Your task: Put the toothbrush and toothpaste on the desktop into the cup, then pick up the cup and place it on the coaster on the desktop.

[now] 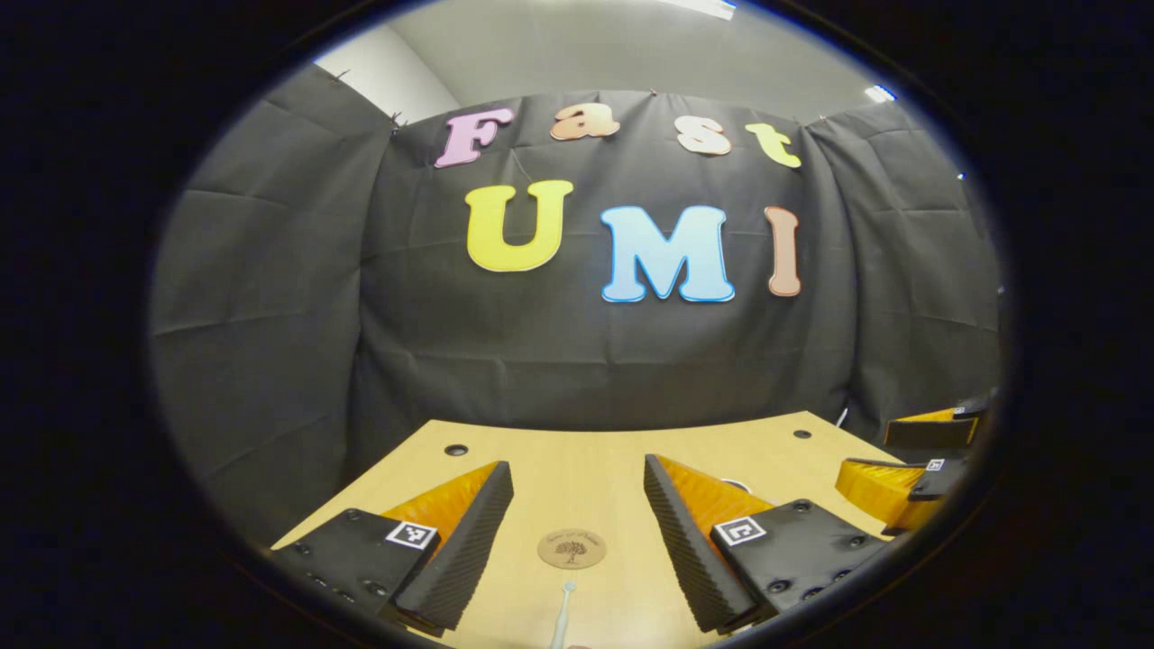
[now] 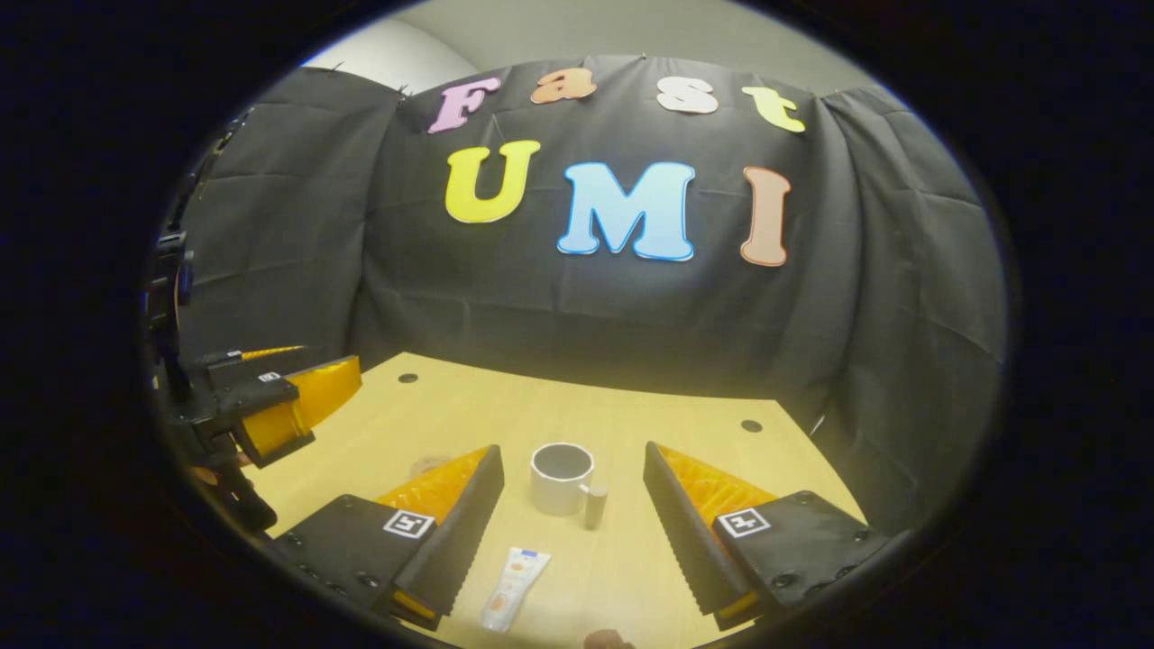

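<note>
- Left claw (image 1: 577,532) released, jaws wide apart, holding nothing; it hovers above the light wooden table (image 1: 586,451).
- Between its jaws lies the round brown coaster with a tree print (image 1: 572,548); just nearer the camera, the white toothbrush (image 1: 563,617), tip pointing at the coaster, handle cut off by the frame edge.
- Right claw (image 2: 572,505) released too, empty, jaws wide.
- White ceramic cup with a pale handle (image 2: 561,478) stands upright between the right claw's jaws, mouth open and empty as far as visible.
- White toothpaste tube with orange print (image 2: 512,588) lies flat on the table, nearer than the cup and apart from it.
- Judgement: nothing is in the cup yet, so the step is the first pick.
- To do it well: drop the left claw straight over the toothbrush handle, pinch across its narrow width, lift and tip it vertical before going to the cup.
- Right claw takes the tube across its flat body, not the cap.
- Keep the claws from crowding each other at the cup; a nudge could tip it.
</note>
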`<state>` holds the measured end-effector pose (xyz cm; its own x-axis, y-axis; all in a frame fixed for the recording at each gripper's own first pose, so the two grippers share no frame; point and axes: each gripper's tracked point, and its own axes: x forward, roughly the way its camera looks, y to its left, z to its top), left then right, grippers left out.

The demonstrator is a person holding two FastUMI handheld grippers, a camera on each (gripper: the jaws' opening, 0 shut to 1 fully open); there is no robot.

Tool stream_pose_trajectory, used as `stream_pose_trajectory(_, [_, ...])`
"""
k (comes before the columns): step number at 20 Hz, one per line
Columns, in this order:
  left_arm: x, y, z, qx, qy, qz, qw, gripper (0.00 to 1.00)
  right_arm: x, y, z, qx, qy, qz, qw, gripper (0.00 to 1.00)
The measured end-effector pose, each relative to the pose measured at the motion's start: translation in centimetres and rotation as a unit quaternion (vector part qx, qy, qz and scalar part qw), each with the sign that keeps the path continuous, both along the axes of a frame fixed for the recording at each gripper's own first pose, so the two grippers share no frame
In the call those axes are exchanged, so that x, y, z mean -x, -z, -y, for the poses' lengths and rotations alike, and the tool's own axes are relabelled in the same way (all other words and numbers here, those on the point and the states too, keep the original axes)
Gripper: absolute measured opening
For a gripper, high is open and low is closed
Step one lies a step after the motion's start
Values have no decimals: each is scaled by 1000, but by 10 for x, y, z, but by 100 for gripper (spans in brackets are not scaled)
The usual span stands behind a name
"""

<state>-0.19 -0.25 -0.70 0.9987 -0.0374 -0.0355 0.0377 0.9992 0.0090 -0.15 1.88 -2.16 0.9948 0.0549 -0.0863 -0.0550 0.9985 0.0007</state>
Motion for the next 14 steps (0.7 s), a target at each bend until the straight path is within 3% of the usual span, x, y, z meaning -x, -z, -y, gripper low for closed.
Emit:
stream_pose_trajectory(8, [8,18,3,8,-3,-49,999,95,-11,34,-25,4,-30,-79,996,100])
stream_pose_trajectory(14, [23,47,-5,-2,-4,-118,993,95,-15,81,-37,-10,-43,-183,982,99])
